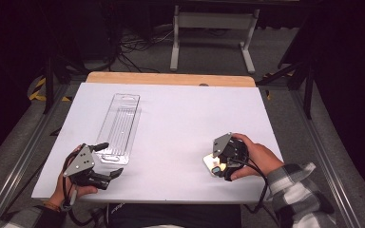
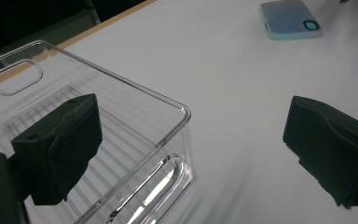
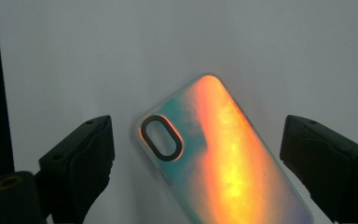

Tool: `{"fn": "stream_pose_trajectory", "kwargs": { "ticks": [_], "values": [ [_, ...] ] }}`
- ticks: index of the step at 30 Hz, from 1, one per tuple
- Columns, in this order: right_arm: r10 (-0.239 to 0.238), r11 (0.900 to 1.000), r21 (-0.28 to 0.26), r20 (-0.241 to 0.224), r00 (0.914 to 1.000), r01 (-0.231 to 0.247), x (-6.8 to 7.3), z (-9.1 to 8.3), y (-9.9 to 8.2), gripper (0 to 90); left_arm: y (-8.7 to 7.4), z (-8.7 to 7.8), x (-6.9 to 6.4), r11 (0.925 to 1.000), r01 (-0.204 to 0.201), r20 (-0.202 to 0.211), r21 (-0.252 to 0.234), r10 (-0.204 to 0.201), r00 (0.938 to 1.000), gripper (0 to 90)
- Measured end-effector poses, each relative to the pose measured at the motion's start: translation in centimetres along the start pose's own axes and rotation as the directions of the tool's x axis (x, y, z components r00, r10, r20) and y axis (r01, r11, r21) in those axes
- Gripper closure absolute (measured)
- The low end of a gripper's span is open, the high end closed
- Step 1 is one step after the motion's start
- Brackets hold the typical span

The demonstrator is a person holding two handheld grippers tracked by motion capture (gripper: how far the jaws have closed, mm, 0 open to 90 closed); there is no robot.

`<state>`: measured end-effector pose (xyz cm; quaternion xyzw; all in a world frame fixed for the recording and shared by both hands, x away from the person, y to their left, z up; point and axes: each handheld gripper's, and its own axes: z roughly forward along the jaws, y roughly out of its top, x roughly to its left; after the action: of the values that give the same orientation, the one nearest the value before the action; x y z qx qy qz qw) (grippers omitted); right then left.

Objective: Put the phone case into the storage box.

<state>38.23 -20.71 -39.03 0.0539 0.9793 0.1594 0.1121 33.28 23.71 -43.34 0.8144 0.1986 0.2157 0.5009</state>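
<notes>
A clear plastic tray (image 1: 119,126) lies lengthwise on the left half of the white table sheet (image 1: 180,118). My left gripper (image 1: 111,159) sits at the tray's near end, open wide. In the left gripper view (image 2: 191,135) one jaw hangs over the tray (image 2: 98,140), the other over bare sheet, and the tray's corner lies between them untouched. A phone case (image 3: 214,158), iridescent orange and teal with an oval camera hole, lies flat at the front right. My right gripper (image 3: 196,154) points down over it, open, with a jaw on either side and clear of its edges.
The phone case (image 2: 289,18) also lies far across the sheet in the left gripper view. A wooden table edge (image 1: 171,79) runs along the back. Beyond it stand a white frame leg (image 1: 175,42), floor cables and dark stands.
</notes>
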Motion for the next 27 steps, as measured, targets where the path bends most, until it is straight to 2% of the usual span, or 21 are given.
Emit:
{"fn": "stream_pose_trajectory", "kwargs": {
  "ticks": [1, 3, 4, 6, 8, 10, 13, 14, 16, 17, 19, 20, 22, 23, 27],
  "values": [
    [-0.014, 0.9997, 0.019, -0.015, 0.9998, 0.014, -0.1, 0.2, 0.1, 11.3, 0.0, 0.1, -0.1, 1.0000, -0.008, 0.001, 0.000, 0.008, 1.0000, 5.2],
    [-0.049, 0.9940, 0.095, -0.045, 0.9978, 0.053, -0.6, 1.1, 0.5, 12.0, 0.0, 0.2, -0.2, 1.0000, -0.008, 0.007, 0.003, 0.008, 0.9999, 5.3],
    [-0.049, 0.9940, 0.095, -0.045, 0.9978, 0.053, -0.6, 1.1, 0.5, 12.0, 0.0, 0.2, -0.2, 1.0000, -0.008, 0.011, 0.004, 0.008, 0.9999, 5.3],
    [-0.082, 0.9860, 0.141, -0.059, 0.9949, 0.089, -0.8, 1.7, 0.8, 12.3, -0.1, 0.3, -0.2, 0.9999, -0.008, 0.017, 0.010, 0.008, 0.9998, 5.3],
    [-0.128, 0.9788, 0.155, -0.049, 0.9906, 0.134, -1.2, 2.3, 1.2, 11.1, -0.1, 0.4, -0.2, 0.9998, -0.007, 0.018, 0.020, 0.007, 0.9998, 5.7],
    [-0.146, 0.9765, 0.154, -0.044, 0.9883, 0.151, -1.3, 2.5, 1.4, 11.2, -0.1, 0.5, -0.2, 0.9994, -0.007, 0.017, 0.034, 0.006, 0.9998, 5.7],
    [-0.194, 0.9620, 0.184, -0.057, 0.9793, 0.202, -1.3, 3.2, 1.8, 11.3, -0.1, 0.6, -0.3, 0.9994, -0.004, 0.022, 0.035, 0.003, 0.9997, 5.7],
    [-0.206, 0.9560, 0.195, -0.083, 0.9750, 0.219, -1.4, 3.6, 1.8, 9.8, -0.1, 0.6, -0.3, 0.9993, -0.005, 0.023, 0.037, 0.004, 0.9997, 5.7],
    [-0.210, 0.9542, 0.197, -0.096, 0.9730, 0.225, -1.5, 3.9, 1.9, 7.6, -0.1, 0.7, -0.3, 0.9990, -0.009, 0.023, 0.044, 0.008, 0.9997, 5.7],
    [-0.232, 0.9456, 0.197, -0.146, 0.9616, 0.259, -1.5, 4.0, 2.0, 13.7, -0.2, 0.8, -0.3, 0.9988, -0.006, 0.029, 0.048, 0.005, 0.9996, 5.9],
    [-0.242, 0.9385, 0.212, -0.157, 0.9574, 0.272, -1.5, 4.5, 2.1, 12.6, -0.2, 1.0, -0.4, 0.9985, -0.010, 0.038, 0.055, 0.008, 0.9992, 5.9],
    [-0.248, 0.9351, 0.218, -0.160, 0.9553, 0.280, -1.4, 4.8, 2.1, 8.4, -0.1, 1.0, -0.4, 0.9985, -0.011, 0.035, 0.054, 0.009, 0.9993, 5.9],
    [-0.252, 0.9336, 0.219, -0.159, 0.9545, 0.283, -1.4, 5.0, 2.2, 8.6, -0.1, 1.1, -0.4, 0.9983, -0.013, 0.036, 0.057, 0.011, 0.9993, 5.9],
    [-0.239, 0.9346, 0.224, -0.181, 0.9540, 0.277, -1.5, 5.1, 2.2, 10.1, -0.1, 1.1, -0.4, 0.9983, -0.013, 0.039, 0.057, 0.010, 0.9992, 5.9],
    [-0.211, 0.9478, 0.187, -0.240, 0.9475, 0.258, -2.4, 5.4, 1.8, 11.8, -0.1, 1.1, -0.4, 0.9981, -0.012, 0.046, 0.061, 0.009, 0.9989, 5.9]
  ]
}}
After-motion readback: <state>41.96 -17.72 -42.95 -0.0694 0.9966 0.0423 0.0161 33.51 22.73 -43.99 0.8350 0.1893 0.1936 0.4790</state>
